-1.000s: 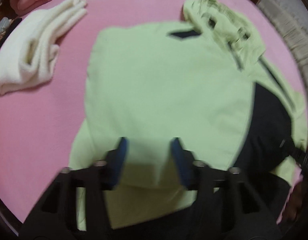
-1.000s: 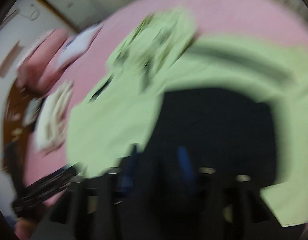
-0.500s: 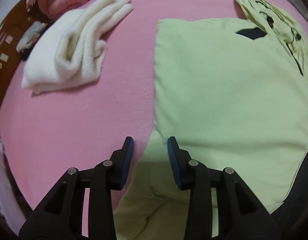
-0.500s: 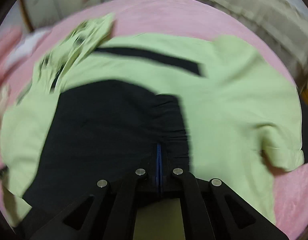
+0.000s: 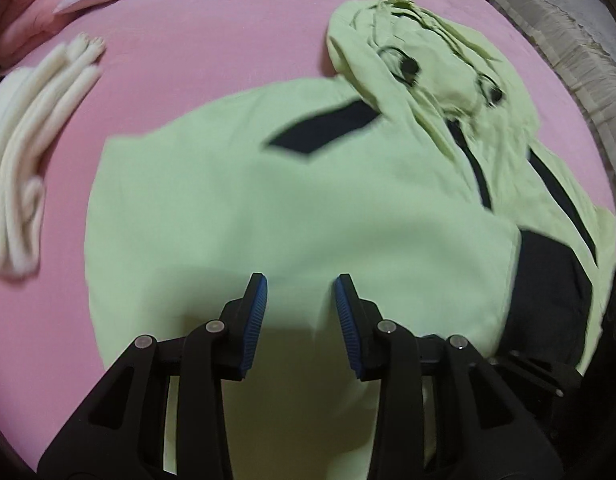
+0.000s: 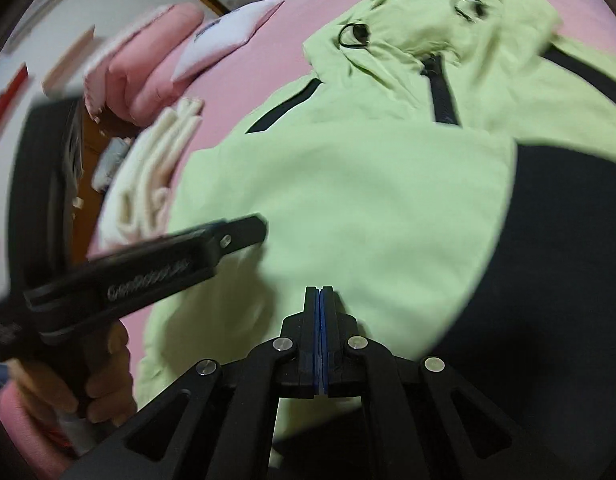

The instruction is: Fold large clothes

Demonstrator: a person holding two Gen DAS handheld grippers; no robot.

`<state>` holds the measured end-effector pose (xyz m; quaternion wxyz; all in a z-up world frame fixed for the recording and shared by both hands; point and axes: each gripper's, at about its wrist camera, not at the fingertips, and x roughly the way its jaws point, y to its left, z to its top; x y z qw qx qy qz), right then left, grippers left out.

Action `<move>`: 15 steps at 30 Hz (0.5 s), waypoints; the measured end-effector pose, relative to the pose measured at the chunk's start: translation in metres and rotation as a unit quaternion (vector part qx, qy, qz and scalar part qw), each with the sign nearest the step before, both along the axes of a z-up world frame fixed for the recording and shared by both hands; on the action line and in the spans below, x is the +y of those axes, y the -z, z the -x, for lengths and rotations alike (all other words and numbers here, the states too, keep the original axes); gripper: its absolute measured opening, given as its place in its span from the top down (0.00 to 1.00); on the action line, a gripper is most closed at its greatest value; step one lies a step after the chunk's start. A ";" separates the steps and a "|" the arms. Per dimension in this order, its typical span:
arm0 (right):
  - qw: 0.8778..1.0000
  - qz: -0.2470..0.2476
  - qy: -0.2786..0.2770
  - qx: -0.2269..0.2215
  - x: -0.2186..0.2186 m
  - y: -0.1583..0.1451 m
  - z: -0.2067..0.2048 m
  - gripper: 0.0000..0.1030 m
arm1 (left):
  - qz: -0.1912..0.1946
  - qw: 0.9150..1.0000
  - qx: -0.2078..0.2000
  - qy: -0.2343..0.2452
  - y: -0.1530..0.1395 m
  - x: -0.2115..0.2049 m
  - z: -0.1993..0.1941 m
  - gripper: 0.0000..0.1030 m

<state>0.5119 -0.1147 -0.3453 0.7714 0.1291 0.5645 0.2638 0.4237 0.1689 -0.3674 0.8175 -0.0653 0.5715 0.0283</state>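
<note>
Pale-green hooded jacket (image 5: 291, 200) with black panels lies spread on the pink bed (image 5: 227, 40), hood (image 5: 412, 52) at the far right, one side already folded over the body. Left tool (image 5: 299, 300) hangs over the near hem, jaws partly apart, nothing between them, likely lining up for a hem grab. Right tool (image 6: 320, 300) is fully closed, pads together, no cloth visibly pinched. Folded cream towel (image 5: 31, 152) sits far left, well apart, out of the way.
</note>
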 end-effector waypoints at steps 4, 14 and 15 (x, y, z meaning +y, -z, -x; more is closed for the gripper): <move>0.996 0.012 0.082 -0.016 -0.039 0.004 -0.027 1.00 | -0.015 1.000 -0.010 -0.011 0.003 0.023 -0.017 0.72; 0.967 0.114 0.223 -0.053 -0.212 0.002 -0.018 1.00 | -0.128 0.989 -0.060 -0.033 0.015 0.090 -0.032 0.71; 0.964 0.109 0.237 -0.055 -0.228 0.001 -0.014 1.00 | -0.129 0.989 -0.061 -0.028 0.015 0.092 -0.034 0.71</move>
